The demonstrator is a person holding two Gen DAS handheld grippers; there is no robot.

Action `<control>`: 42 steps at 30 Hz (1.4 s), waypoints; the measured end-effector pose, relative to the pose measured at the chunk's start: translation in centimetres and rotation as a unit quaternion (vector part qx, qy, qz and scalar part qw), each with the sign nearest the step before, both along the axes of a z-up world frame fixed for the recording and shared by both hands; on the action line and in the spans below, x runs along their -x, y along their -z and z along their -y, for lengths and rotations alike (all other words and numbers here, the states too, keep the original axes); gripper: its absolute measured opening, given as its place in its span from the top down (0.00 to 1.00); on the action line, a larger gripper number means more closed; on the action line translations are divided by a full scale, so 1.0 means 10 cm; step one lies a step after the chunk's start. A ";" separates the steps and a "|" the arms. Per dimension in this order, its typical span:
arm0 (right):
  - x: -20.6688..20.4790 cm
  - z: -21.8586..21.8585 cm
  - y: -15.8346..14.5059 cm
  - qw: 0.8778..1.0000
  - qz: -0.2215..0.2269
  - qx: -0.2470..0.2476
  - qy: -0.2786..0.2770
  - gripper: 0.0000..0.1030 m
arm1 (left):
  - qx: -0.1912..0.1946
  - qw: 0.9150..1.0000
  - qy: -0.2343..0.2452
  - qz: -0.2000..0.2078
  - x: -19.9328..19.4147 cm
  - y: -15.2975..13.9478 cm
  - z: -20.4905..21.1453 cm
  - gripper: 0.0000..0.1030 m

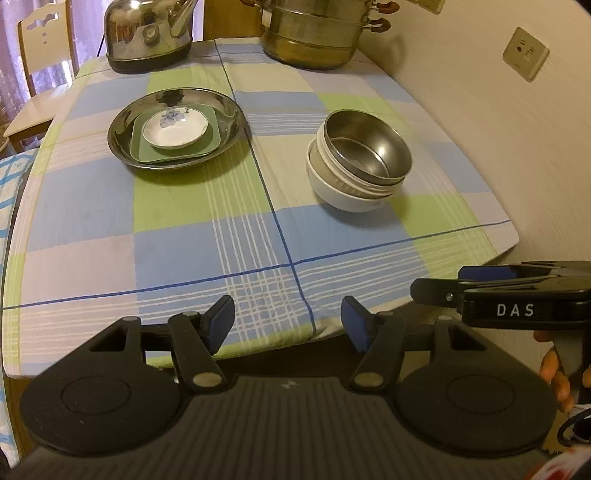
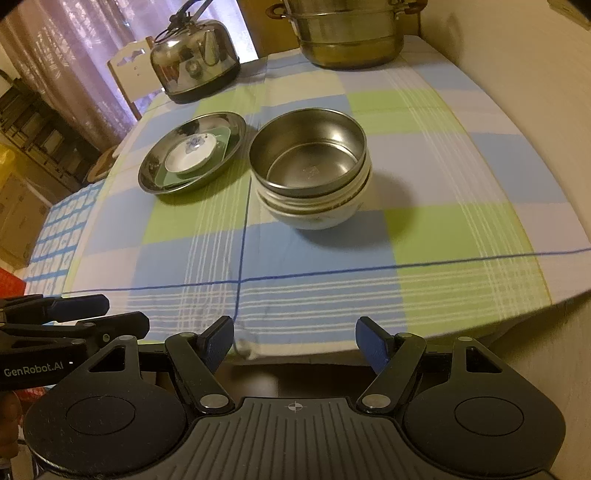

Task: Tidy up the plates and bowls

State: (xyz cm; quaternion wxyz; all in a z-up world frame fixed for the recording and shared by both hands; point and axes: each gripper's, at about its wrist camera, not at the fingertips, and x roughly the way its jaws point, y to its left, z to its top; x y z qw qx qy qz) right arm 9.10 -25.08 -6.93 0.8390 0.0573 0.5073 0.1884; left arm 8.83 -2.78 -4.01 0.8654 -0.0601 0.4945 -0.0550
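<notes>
A steel plate (image 1: 122,147) sits on the checked tablecloth at the left, holding a green square plate (image 1: 142,149) with a small white flowered dish (image 1: 175,129) on top; the stack also shows in the right wrist view (image 2: 151,170). To its right stands a stack of bowls: a steel bowl (image 1: 369,147) nested in white bowls (image 1: 343,195), also in the right wrist view (image 2: 310,151). My left gripper (image 1: 288,321) is open and empty at the table's near edge. My right gripper (image 2: 295,338) is open and empty there too, to the right of the left one.
A steel kettle (image 1: 147,33) and a large steamer pot (image 1: 314,33) stand at the table's far end. A wall with a socket (image 1: 524,53) runs along the right side. A wooden chair (image 1: 40,55) stands at the far left.
</notes>
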 end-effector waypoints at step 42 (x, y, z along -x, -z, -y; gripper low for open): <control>-1.09 0.26 0.02 0.998 0.040 -0.020 0.044 0.30 | 0.066 0.997 -0.024 0.034 -1.10 0.12 0.27 0.41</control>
